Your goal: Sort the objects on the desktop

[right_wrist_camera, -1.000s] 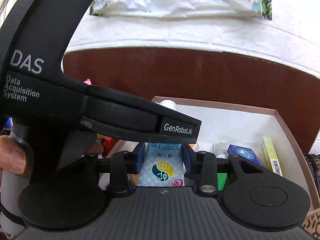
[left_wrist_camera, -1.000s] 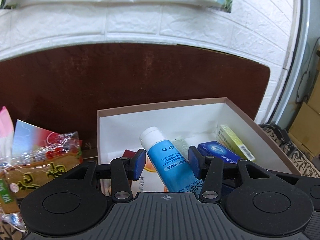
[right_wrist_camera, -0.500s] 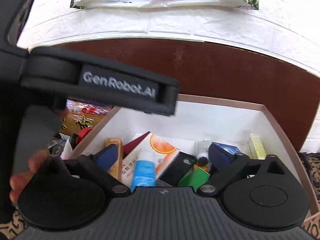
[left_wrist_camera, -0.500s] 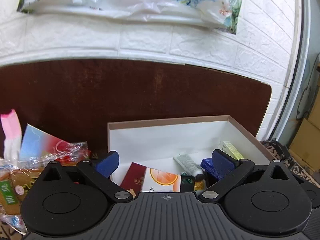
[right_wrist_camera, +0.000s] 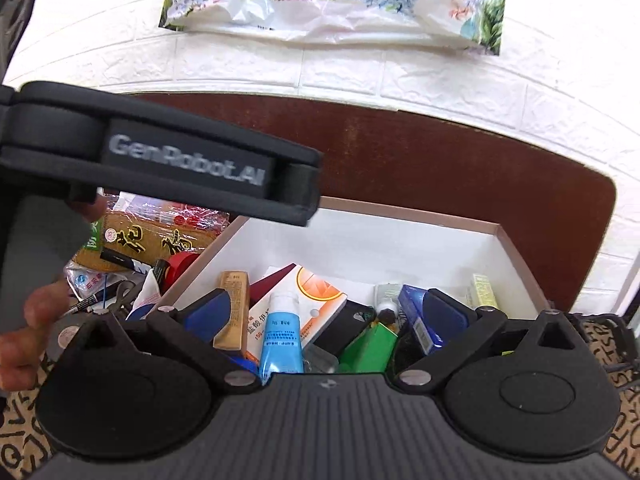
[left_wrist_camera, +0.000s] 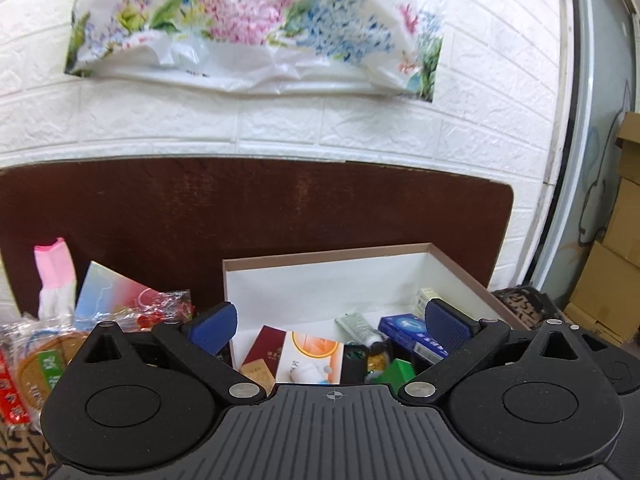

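Note:
A white box with a brown rim (left_wrist_camera: 328,256) (right_wrist_camera: 416,216) holds several items. A blue tube with a white cap (right_wrist_camera: 282,332) lies in it on an orange-and-white carton (right_wrist_camera: 308,292) (left_wrist_camera: 312,354), beside a tan box (right_wrist_camera: 234,308), a green box (right_wrist_camera: 370,346) (left_wrist_camera: 394,370) and a blue box (left_wrist_camera: 408,330) (right_wrist_camera: 414,312). My left gripper (left_wrist_camera: 330,322) is open and empty above the box's near side. My right gripper (right_wrist_camera: 328,316) is open and empty above the tube. The left gripper's black body (right_wrist_camera: 160,160) crosses the right wrist view.
Snack packets (left_wrist_camera: 36,360) (right_wrist_camera: 160,236), a red-and-blue card (left_wrist_camera: 116,296) and a pink-and-white glove (left_wrist_camera: 56,276) lie left of the box. A dark brown board (left_wrist_camera: 256,208) stands against the white brick wall. Cardboard cartons (left_wrist_camera: 612,288) stand at far right.
Both grippers opened and let go of the blue tube, which now lies in the box. Both grippers have pulled up and back.

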A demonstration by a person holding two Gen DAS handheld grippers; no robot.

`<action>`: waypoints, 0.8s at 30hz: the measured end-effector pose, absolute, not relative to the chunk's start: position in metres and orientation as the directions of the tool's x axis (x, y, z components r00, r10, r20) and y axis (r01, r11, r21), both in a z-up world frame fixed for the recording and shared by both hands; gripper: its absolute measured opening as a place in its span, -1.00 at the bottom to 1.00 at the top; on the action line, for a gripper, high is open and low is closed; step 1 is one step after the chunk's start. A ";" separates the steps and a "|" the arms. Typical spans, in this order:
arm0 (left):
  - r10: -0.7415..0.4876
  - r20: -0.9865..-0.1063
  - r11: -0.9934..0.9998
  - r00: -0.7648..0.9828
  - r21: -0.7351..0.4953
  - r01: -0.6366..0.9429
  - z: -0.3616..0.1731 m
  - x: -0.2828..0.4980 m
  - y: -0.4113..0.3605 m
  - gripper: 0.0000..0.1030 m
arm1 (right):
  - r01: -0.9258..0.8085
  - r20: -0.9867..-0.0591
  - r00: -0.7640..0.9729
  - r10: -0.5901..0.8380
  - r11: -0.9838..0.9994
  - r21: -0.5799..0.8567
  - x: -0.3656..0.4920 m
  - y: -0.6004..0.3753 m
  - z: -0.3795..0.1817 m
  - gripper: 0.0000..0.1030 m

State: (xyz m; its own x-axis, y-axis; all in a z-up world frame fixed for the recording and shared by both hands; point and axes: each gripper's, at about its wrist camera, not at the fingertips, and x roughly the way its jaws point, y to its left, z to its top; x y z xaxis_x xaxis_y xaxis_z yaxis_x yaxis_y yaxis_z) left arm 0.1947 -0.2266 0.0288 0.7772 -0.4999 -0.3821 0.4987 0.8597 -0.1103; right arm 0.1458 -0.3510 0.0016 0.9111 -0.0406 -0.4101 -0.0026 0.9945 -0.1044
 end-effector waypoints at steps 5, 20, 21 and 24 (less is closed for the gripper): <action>-0.474 -0.386 0.873 0.792 -0.091 0.479 0.036 0.163 -0.224 1.00 | 0.027 -0.400 0.914 -0.068 0.994 -0.107 0.117 -0.350 0.007 0.98; -0.425 -0.483 0.886 0.766 -0.046 0.462 0.007 0.056 -0.211 1.00 | 0.121 -0.390 0.907 -0.157 0.986 -0.117 0.000 -0.331 -0.016 0.99; -0.422 -0.487 0.887 0.765 -0.047 0.459 0.006 0.052 -0.210 1.00 | 0.122 -0.390 0.907 -0.158 0.986 -0.117 -0.005 -0.330 -0.017 0.99; -0.421 -0.497 0.888 0.759 -0.053 0.458 0.005 0.041 -0.208 1.00 | 0.126 -0.389 0.907 -0.159 0.986 -0.111 -0.019 -0.327 -0.019 0.99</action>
